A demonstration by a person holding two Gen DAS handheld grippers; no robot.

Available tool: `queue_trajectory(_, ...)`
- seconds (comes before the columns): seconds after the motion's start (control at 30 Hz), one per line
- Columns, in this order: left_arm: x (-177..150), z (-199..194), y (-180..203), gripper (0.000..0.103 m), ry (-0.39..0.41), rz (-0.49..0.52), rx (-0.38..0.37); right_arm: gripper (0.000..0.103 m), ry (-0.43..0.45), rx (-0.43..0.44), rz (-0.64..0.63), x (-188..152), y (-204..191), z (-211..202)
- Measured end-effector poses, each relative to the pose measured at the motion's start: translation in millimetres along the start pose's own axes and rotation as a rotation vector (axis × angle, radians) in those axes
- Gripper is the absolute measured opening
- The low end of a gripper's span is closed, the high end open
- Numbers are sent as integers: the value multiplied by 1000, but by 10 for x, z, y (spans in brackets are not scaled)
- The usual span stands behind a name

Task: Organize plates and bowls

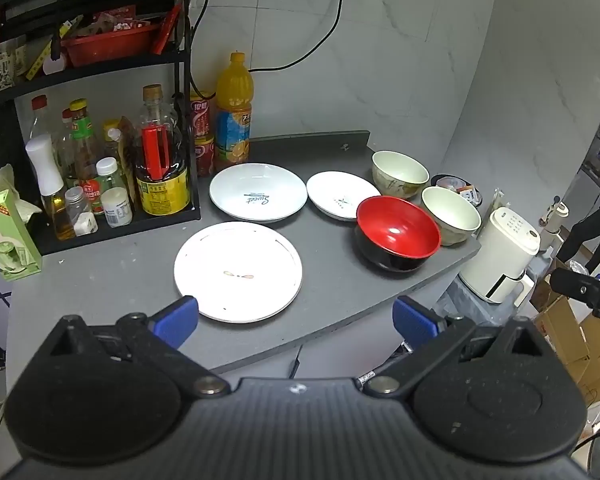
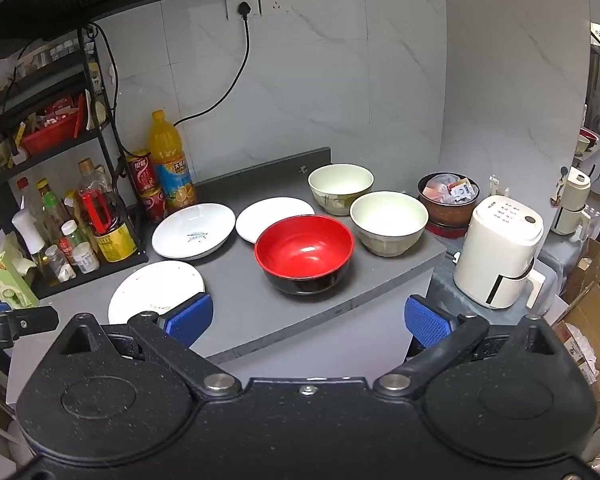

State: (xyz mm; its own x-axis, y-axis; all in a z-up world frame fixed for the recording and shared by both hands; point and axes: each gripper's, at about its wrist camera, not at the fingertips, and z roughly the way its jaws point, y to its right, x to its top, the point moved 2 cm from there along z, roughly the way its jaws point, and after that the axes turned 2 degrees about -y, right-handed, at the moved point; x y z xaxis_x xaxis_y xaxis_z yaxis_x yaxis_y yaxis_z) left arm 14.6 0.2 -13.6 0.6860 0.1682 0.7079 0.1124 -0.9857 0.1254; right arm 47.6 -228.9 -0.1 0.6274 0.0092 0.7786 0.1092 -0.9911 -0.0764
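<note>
Plates and bowls lie spread on the grey counter (image 1: pixel 120 272): the large flat plate (image 1: pixel 238 271) near its front edge, the red bowl (image 2: pixel 304 253) toward the right edge. Left gripper (image 1: pixel 296 320) and right gripper (image 2: pixel 308 320) hover before the front edge, jaws apart, empty.

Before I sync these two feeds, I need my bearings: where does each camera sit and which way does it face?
Left wrist: on the left tool, open, above the counter's near edge, facing the flat white plate; the right tool's tip shows.
Right wrist: on the right tool, open, facing the red bowl.
Shared: plates, bowls, orange juice bottle, white appliance.
</note>
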Motion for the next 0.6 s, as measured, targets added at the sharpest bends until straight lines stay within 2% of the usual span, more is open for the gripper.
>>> queue_trajectory(0.6, -54, 6, -30, 102, -17, -19, 8, 103, -3, -8, -15, -15, 1, 4)
